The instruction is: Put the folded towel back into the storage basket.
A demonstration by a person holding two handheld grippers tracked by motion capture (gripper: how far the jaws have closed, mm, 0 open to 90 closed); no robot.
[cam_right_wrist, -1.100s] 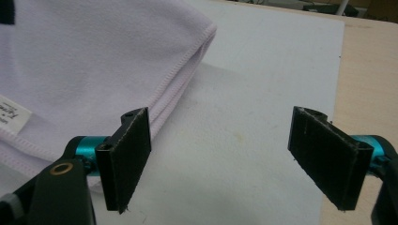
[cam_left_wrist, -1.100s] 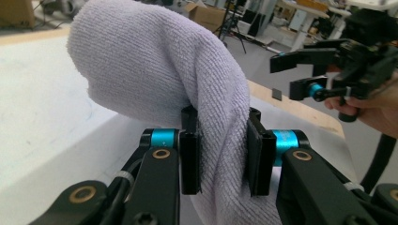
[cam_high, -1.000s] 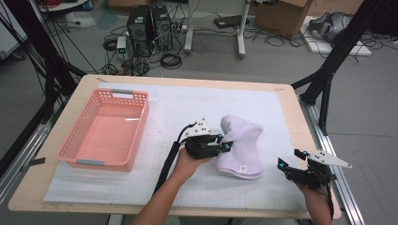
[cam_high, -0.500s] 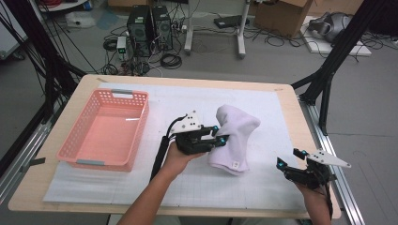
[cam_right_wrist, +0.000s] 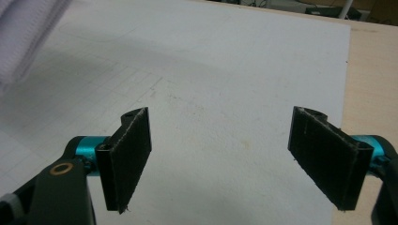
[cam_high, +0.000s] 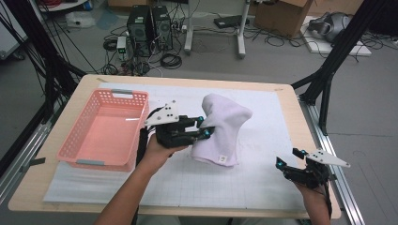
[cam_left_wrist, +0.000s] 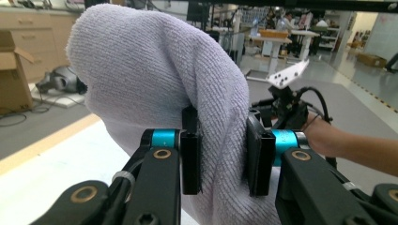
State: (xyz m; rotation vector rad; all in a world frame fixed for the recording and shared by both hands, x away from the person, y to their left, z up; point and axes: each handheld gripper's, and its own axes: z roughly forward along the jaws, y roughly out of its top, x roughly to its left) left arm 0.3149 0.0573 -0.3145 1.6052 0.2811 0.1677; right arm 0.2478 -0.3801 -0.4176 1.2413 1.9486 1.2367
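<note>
A folded white towel hangs lifted off the white mat, held at its left side by my left gripper. In the left gripper view the towel bulges above the jaws, and both pads press a thick fold of it between them. My right gripper rests low near the table's front right corner, jaws wide apart. Between its two black pads lies only bare mat, with a corner of the towel at the upper left.
A pink plastic basket stands on the left of the table, with nothing in it. The white gridded mat covers most of the wooden tabletop. Black frame legs and cables stand beyond the far edge.
My left gripper has risen and shifted left toward the basket, carrying the towel up off the mat. The right gripper has stayed where it was.
</note>
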